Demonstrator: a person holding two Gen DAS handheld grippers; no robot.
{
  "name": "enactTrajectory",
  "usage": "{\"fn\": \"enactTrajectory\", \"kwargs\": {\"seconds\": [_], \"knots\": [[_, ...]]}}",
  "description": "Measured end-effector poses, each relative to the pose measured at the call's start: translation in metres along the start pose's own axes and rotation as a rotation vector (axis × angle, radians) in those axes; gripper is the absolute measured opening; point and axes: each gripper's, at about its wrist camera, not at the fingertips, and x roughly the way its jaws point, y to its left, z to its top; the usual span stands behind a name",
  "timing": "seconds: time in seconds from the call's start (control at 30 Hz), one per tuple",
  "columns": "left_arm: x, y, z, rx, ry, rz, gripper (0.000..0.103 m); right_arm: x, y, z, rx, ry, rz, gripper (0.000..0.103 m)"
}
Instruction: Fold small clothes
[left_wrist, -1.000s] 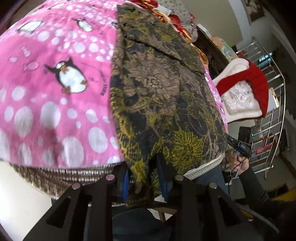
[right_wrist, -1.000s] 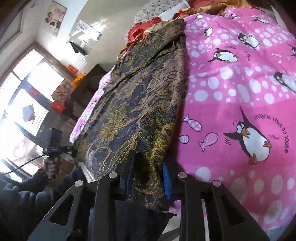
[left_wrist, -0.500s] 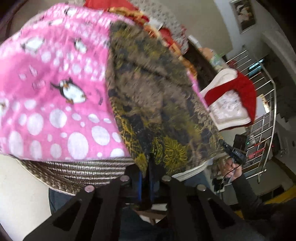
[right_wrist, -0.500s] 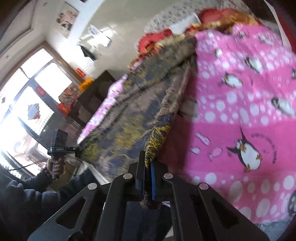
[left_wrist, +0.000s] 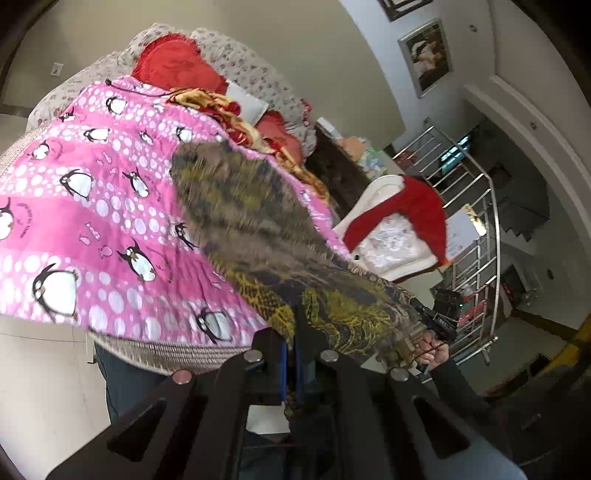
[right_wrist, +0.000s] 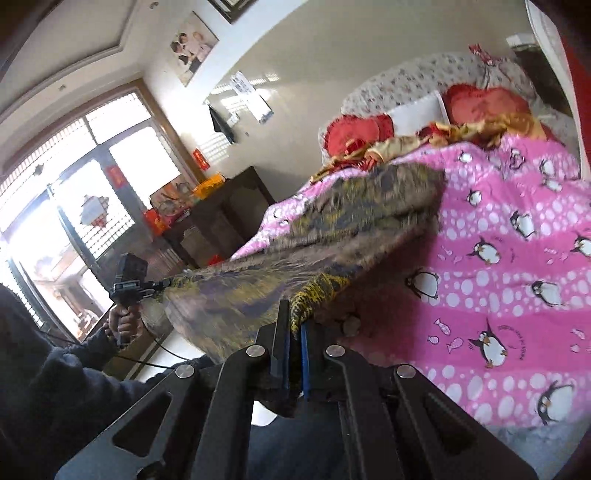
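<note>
A dark garment with a yellow and brown floral print (left_wrist: 266, 229) hangs stretched between my two grippers, lifted off the pink penguin blanket (left_wrist: 92, 229); its far part is blurred. My left gripper (left_wrist: 291, 350) is shut on its near left corner. My right gripper (right_wrist: 293, 332) is shut on its near right corner; the garment (right_wrist: 332, 236) runs from there across to the other gripper (right_wrist: 129, 288), held in a hand at the left. In the left wrist view the right gripper (left_wrist: 432, 325) shows at the garment's other corner.
The pink blanket (right_wrist: 517, 258) covers a bed with red cushions (right_wrist: 480, 107) and a gold-red cloth at its head. A dark cabinet (right_wrist: 221, 221) stands beside the bed by the window. A red and white chair (left_wrist: 399, 229) and a metal railing (left_wrist: 480, 258) are to the right.
Both grippers closed on the garment's near corners and lifted it up and back off the blanket. The garment now hangs stretched in the air where it lay flat before.
</note>
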Motion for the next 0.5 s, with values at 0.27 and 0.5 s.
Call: {"fn": "enactTrajectory", "kwargs": {"seconds": [0.27, 0.5], "knots": [[-0.01, -0.028, 0.008, 0.043, -0.033, -0.065, 0.003, -0.031, 0.032, 0.006, -0.066, -0.028, -0.007, 0.0], [0.061, 0.026, 0.069, -0.073, -0.073, 0.127, 0.003, 0.02, -0.018, 0.034, -0.034, -0.05, -0.188, 0.0]]}}
